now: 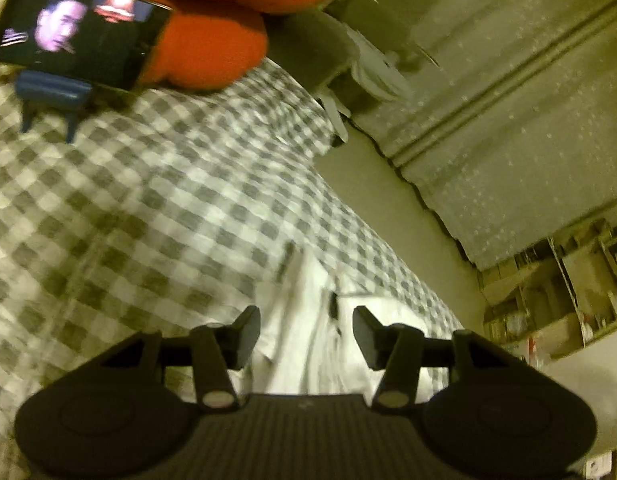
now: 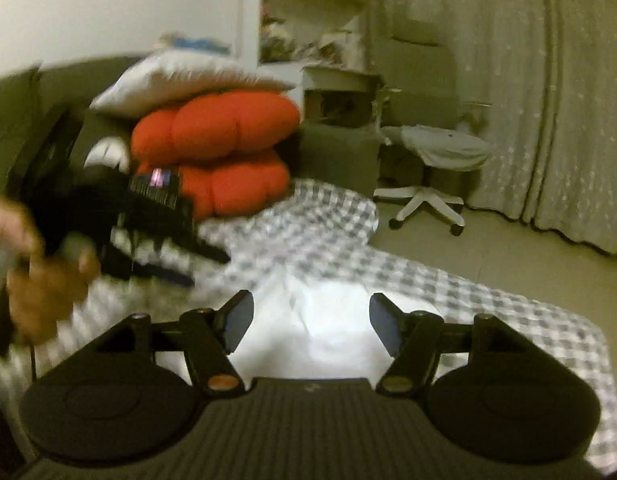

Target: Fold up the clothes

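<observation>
A white garment (image 1: 300,292) lies crumpled on the grey-and-white checked bed sheet (image 1: 168,200). My left gripper (image 1: 306,334) hangs just above it, open, the cloth showing in the gap below the pads and nothing pinched. In the right wrist view the same white garment (image 2: 320,292) spreads out in front of my right gripper (image 2: 311,322), whose jaws stand wide apart and empty. At the left of that view a person's hand (image 2: 40,280) holds the left gripper (image 2: 204,270), blurred, over the garment's left side.
A phone (image 1: 76,32) on a blue stand plays video at the head of the bed, in front of red cushions (image 2: 216,128) and a white pillow (image 2: 180,80). A white office chair (image 2: 428,168), curtains (image 2: 548,100) and shelves (image 1: 556,288) stand beyond the bed's edge.
</observation>
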Demonstrator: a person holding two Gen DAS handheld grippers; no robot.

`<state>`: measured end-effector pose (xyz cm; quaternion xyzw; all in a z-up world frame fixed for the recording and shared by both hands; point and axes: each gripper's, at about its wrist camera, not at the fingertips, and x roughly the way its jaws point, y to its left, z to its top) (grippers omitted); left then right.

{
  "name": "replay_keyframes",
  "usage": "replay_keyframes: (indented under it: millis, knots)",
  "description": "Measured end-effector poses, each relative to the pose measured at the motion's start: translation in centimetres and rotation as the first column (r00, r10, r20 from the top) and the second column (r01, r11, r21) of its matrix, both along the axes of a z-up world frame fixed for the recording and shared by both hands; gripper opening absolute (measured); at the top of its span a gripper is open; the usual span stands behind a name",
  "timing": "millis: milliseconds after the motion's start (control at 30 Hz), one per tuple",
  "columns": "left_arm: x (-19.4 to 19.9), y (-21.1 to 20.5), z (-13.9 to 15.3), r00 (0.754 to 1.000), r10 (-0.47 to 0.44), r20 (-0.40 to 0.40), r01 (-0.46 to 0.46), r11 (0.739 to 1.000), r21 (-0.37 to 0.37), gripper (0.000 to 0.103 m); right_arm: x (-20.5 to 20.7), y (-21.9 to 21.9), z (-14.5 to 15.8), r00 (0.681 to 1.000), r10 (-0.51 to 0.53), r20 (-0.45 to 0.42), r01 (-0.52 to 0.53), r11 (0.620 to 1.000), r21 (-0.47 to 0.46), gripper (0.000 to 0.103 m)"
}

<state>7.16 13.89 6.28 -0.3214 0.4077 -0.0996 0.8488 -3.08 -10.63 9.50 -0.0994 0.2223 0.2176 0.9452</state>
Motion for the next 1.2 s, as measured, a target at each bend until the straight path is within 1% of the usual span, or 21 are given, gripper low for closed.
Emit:
replay_keyframes:
  millis: [67,167,200,267,300,333,367,433,467,500,567,600,667,733,767,800,900,1000,1067,1133,1200]
  knots:
    - [0.1,-1.0,-0.2,0.999,-0.033,0.0,0.033,0.999,0.007,0.055,-0.9,0.9,-1.4,0.997,0.073,0.023,-0.07,0.991,-0.114,0.068]
    - [0.3,-1.9,-0.8,0.998,-0.054,-0.02,0.055,0.998,0.024,0.058,-1.3,3.3,-3.7,0.987,0.156,0.041,-0.14,0.956,-0.258,0.067]
    - [0.4,-2.0,-1.0,0.998,-0.054,-0.029,0.055,0.998,0.029,0.058,-1.4,4.1,-4.4,0.982,0.183,0.044,-0.161,0.939,-0.305,0.065]
    - [0.4,-2.1,-1.4,0.998,-0.051,-0.04,0.052,0.998,0.035,0.058,-0.7,5.0,-5.6,0.982,0.187,0.037,-0.16,0.913,-0.374,0.059]
    - [0.3,-2.2,-1.5,0.998,-0.051,-0.041,0.053,0.998,0.033,0.058,-0.3,5.1,-6.1,0.983,0.183,0.027,-0.157,0.906,-0.394,0.05]
    - [0.3,-2.2,-1.5,0.998,-0.053,-0.039,0.055,0.998,0.03,0.058,0.0,5.2,-6.6,0.984,0.177,0.015,-0.156,0.899,-0.409,0.045]
    - [0.3,-2.3,-1.4,0.998,-0.057,-0.036,0.058,0.998,0.024,0.058,0.3,5.2,-6.9,0.983,0.184,-0.001,-0.167,0.895,-0.414,0.044]
    - [0.5,-2.4,-1.3,0.998,-0.062,-0.025,0.063,0.998,0.013,0.058,0.2,5.2,-6.7,0.98,0.2,0.017,-0.175,0.895,-0.411,0.019]
    - [0.6,-2.4,-1.3,0.998,-0.064,-0.023,0.064,0.998,0.005,0.059,0.0,5.1,-6.6,0.978,0.207,0.029,-0.178,0.895,-0.408,0.018]
    - [0.7,-2.3,-1.4,0.998,-0.063,-0.025,0.063,0.998,-0.006,0.059,-0.1,4.8,-6.1,0.978,0.202,0.051,-0.168,0.909,-0.382,0.016]
    - [0.8,-2.1,-1.6,0.998,-0.051,-0.035,0.05,0.998,-0.031,0.061,-0.4,4.2,-4.9,0.978,0.181,0.101,-0.142,0.94,-0.311,0.016]
    - [0.9,-2.0,-1.7,0.998,-0.045,-0.04,0.043,0.998,-0.044,0.061,-0.4,4.0,-4.6,0.978,0.175,0.11,-0.137,0.948,-0.289,0.016]
    - [0.8,-1.7,-1.5,0.999,-0.034,-0.033,0.031,0.996,-0.078,0.062,-0.2,4.1,-4.9,0.979,0.177,0.099,-0.144,0.949,-0.279,0.016]
    - [0.5,-1.5,-1.1,1.0,-0.031,-0.006,0.03,0.994,-0.101,0.064,-0.3,4.3,-5.5,0.979,0.185,0.085,-0.154,0.947,-0.281,0.016]
    - [0.4,-1.8,-1.1,0.999,-0.039,-0.002,0.039,0.996,-0.086,0.066,-0.4,4.7,-6.0,0.979,0.19,0.075,-0.16,0.941,-0.297,0.017]
    - [0.4,-2.1,-1.2,0.999,-0.05,-0.004,0.049,0.997,-0.065,0.066,-0.4,5.1,-6.6,0.978,0.197,0.065,-0.166,0.931,-0.326,0.021]
    - [0.4,-3.1,-1.4,0.996,-0.083,-0.011,0.083,0.997,-0.006,0.066,-0.9,6.0,-7.6,0.972,0.224,0.077,-0.175,0.898,-0.403,0.033]
    - [0.6,-3.9,-1.6,0.991,-0.131,-0.008,0.131,0.991,0.02,0.066,-1.6,6.6,-7.6,0.962,0.253,0.104,-0.187,0.884,-0.429,0.033]
    - [0.6,-4.6,-1.5,0.988,-0.152,0.002,0.151,0.986,0.064,0.064,-1.4,6.7,-7.6,0.96,0.261,0.107,-0.189,0.877,-0.442,0.032]
    - [0.8,-5.0,-1.7,0.986,-0.168,-0.008,0.168,0.981,0.095,0.063,-0.8,6.9,-7.9,0.96,0.26,0.106,-0.186,0.872,-0.453,0.022]
    - [1.0,-5.2,-2.1,0.984,-0.176,-0.021,0.177,0.977,0.116,0.059,-0.5,7.3,-8.1,0.96,0.259,0.107,-0.183,0.869,-0.459,0.02]
